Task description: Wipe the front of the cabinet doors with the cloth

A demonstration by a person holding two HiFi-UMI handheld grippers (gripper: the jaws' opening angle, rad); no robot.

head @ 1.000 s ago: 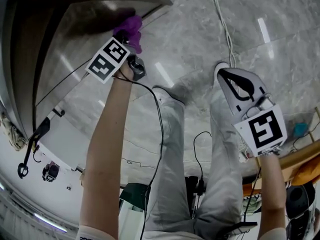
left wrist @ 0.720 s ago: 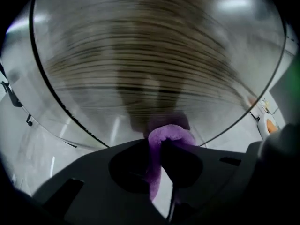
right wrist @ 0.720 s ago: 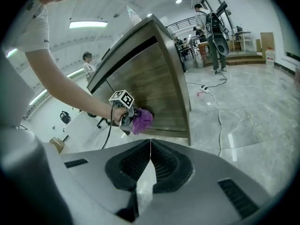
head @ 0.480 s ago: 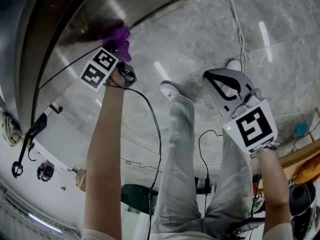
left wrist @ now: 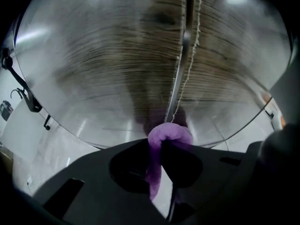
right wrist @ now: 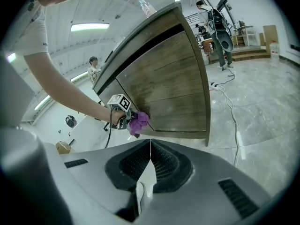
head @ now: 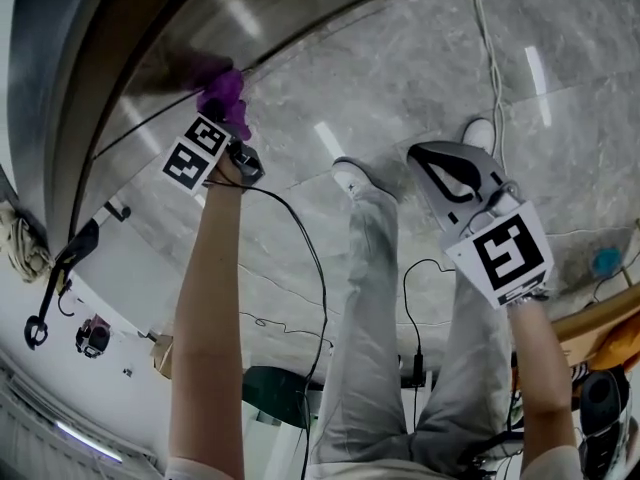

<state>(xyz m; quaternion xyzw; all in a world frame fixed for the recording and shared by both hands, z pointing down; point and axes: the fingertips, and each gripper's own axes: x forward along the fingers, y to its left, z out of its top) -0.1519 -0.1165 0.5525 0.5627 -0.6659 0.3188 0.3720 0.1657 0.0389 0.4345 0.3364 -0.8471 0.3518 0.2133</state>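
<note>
Left hand-held gripper (left wrist: 164,149) slid left along the cabinet door (head: 260,18), clamped on the purple cloth (head: 222,93), pressed low at the door seam. Wiping looks mid-stroke. Right hand-held gripper (right wrist: 149,146) closed, empty, well apart.

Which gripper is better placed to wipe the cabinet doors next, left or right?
Left. The left gripper is shut on the purple cloth at the cabinet door; the right gripper is shut, empty, away from it.

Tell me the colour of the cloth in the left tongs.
Purple; the cloth shows best in the left gripper view.
</note>
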